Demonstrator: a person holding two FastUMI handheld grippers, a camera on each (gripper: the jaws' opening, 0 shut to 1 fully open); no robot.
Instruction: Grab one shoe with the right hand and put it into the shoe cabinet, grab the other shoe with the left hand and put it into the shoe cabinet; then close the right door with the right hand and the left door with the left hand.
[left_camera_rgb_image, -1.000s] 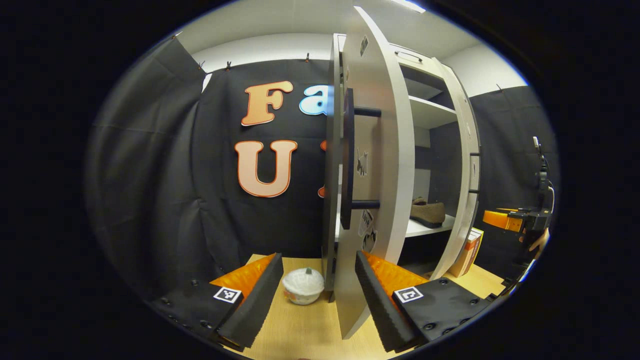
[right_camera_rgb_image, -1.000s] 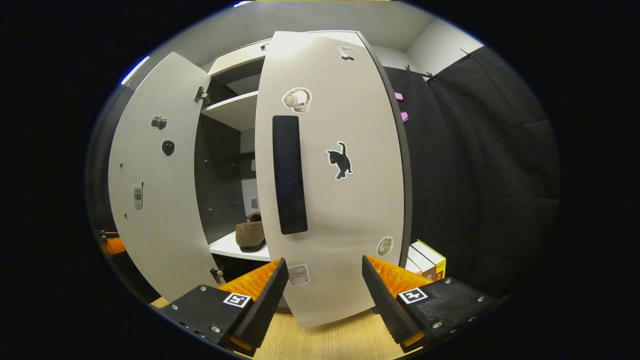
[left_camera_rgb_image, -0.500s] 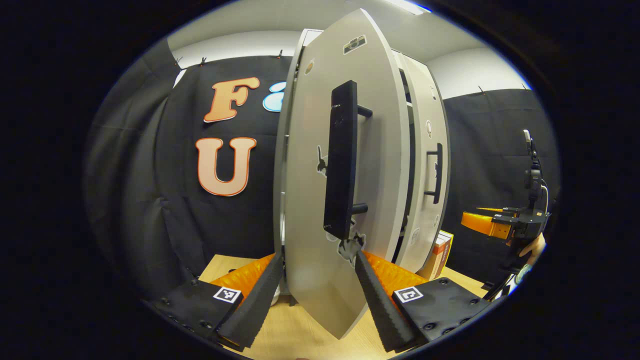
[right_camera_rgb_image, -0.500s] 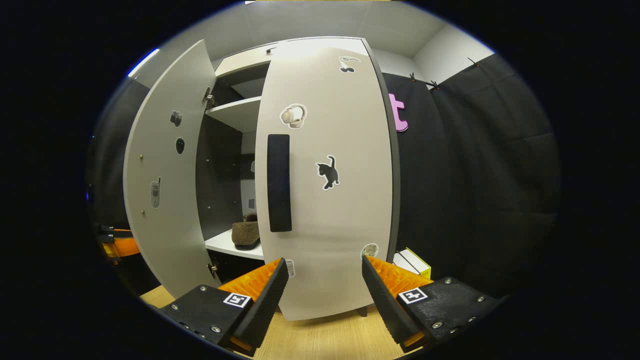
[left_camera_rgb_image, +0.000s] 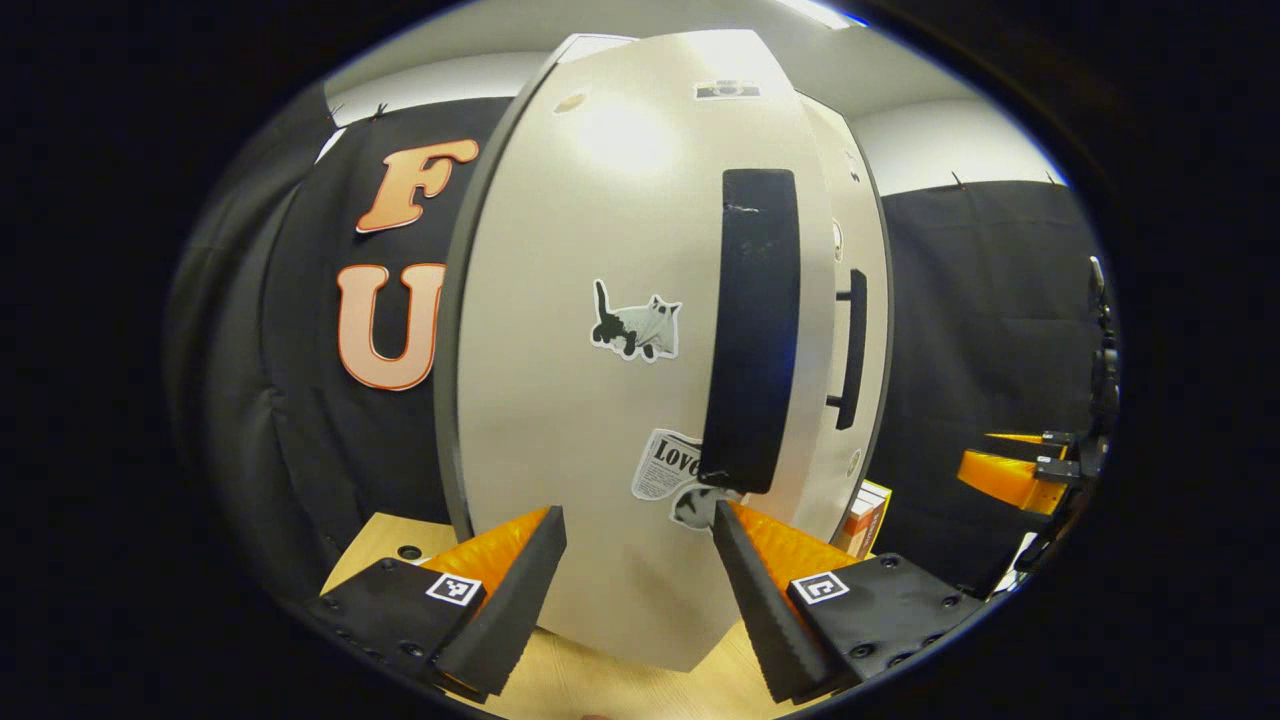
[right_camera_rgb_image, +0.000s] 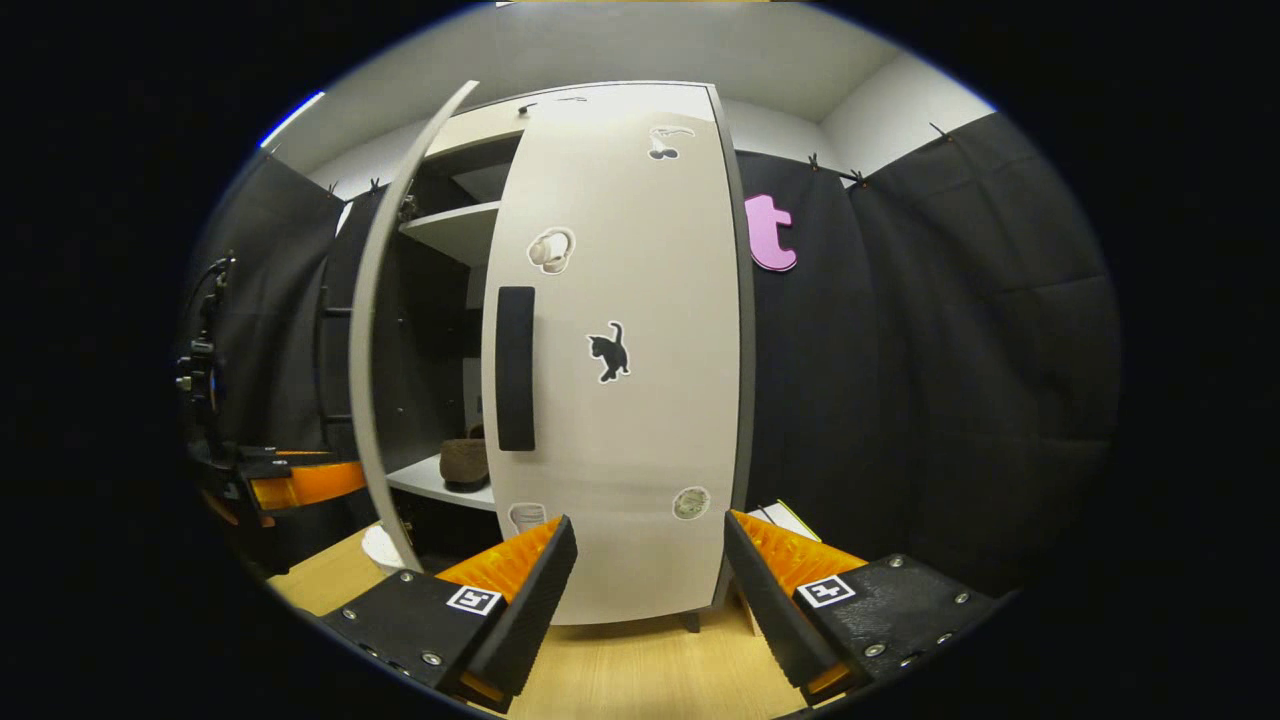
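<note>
A: Left gripper (left_camera_rgb_image: 638, 590) is seen with its jaws spread wide and nothing held between them; the lower edge of the left door (left_camera_rgb_image: 590, 400) stands in the gap, but neither finger is pressed on it.

B: And the right gripper (right_camera_rgb_image: 648, 590)?

A: Equally wide apart and empty. It is held just short of the right door (right_camera_rgb_image: 640, 420), above the wooden floor (right_camera_rgb_image: 640, 680). From the left gripper view it is also seen far off at the right edge (left_camera_rgb_image: 1010, 475).

B: How are the doors placed?

A: In the left gripper view the left door is turned nearly face-on, its black handle (left_camera_rgb_image: 755, 330) upright near the door's right edge, with a cat sticker (left_camera_rgb_image: 637, 325) beside it. Behind it the right door (left_camera_rgb_image: 858, 330) is seen edge-on with its own handle (left_camera_rgb_image: 850, 350). In the right gripper view the right door looks almost shut against the shoe cabinet (right_camera_rgb_image: 470, 120), while the left door (right_camera_rgb_image: 385, 330) is seen nearly edge-on, standing out from the cabinet, so a gap is left open.

B: Where are the shoes?

A: One brown shoe (right_camera_rgb_image: 465, 462) is seen through that gap, resting on the white lower shelf (right_camera_rgb_image: 440, 488). Whether the second lies behind it cannot be told. An upper shelf (right_camera_rgb_image: 450, 225) is visible above.

B: Anything else?

A: The left gripper is caught from the right gripper view at the left edge (right_camera_rgb_image: 300, 482), and a box (left_camera_rgb_image: 865, 515) stands beside the cabinet at the back.
</note>
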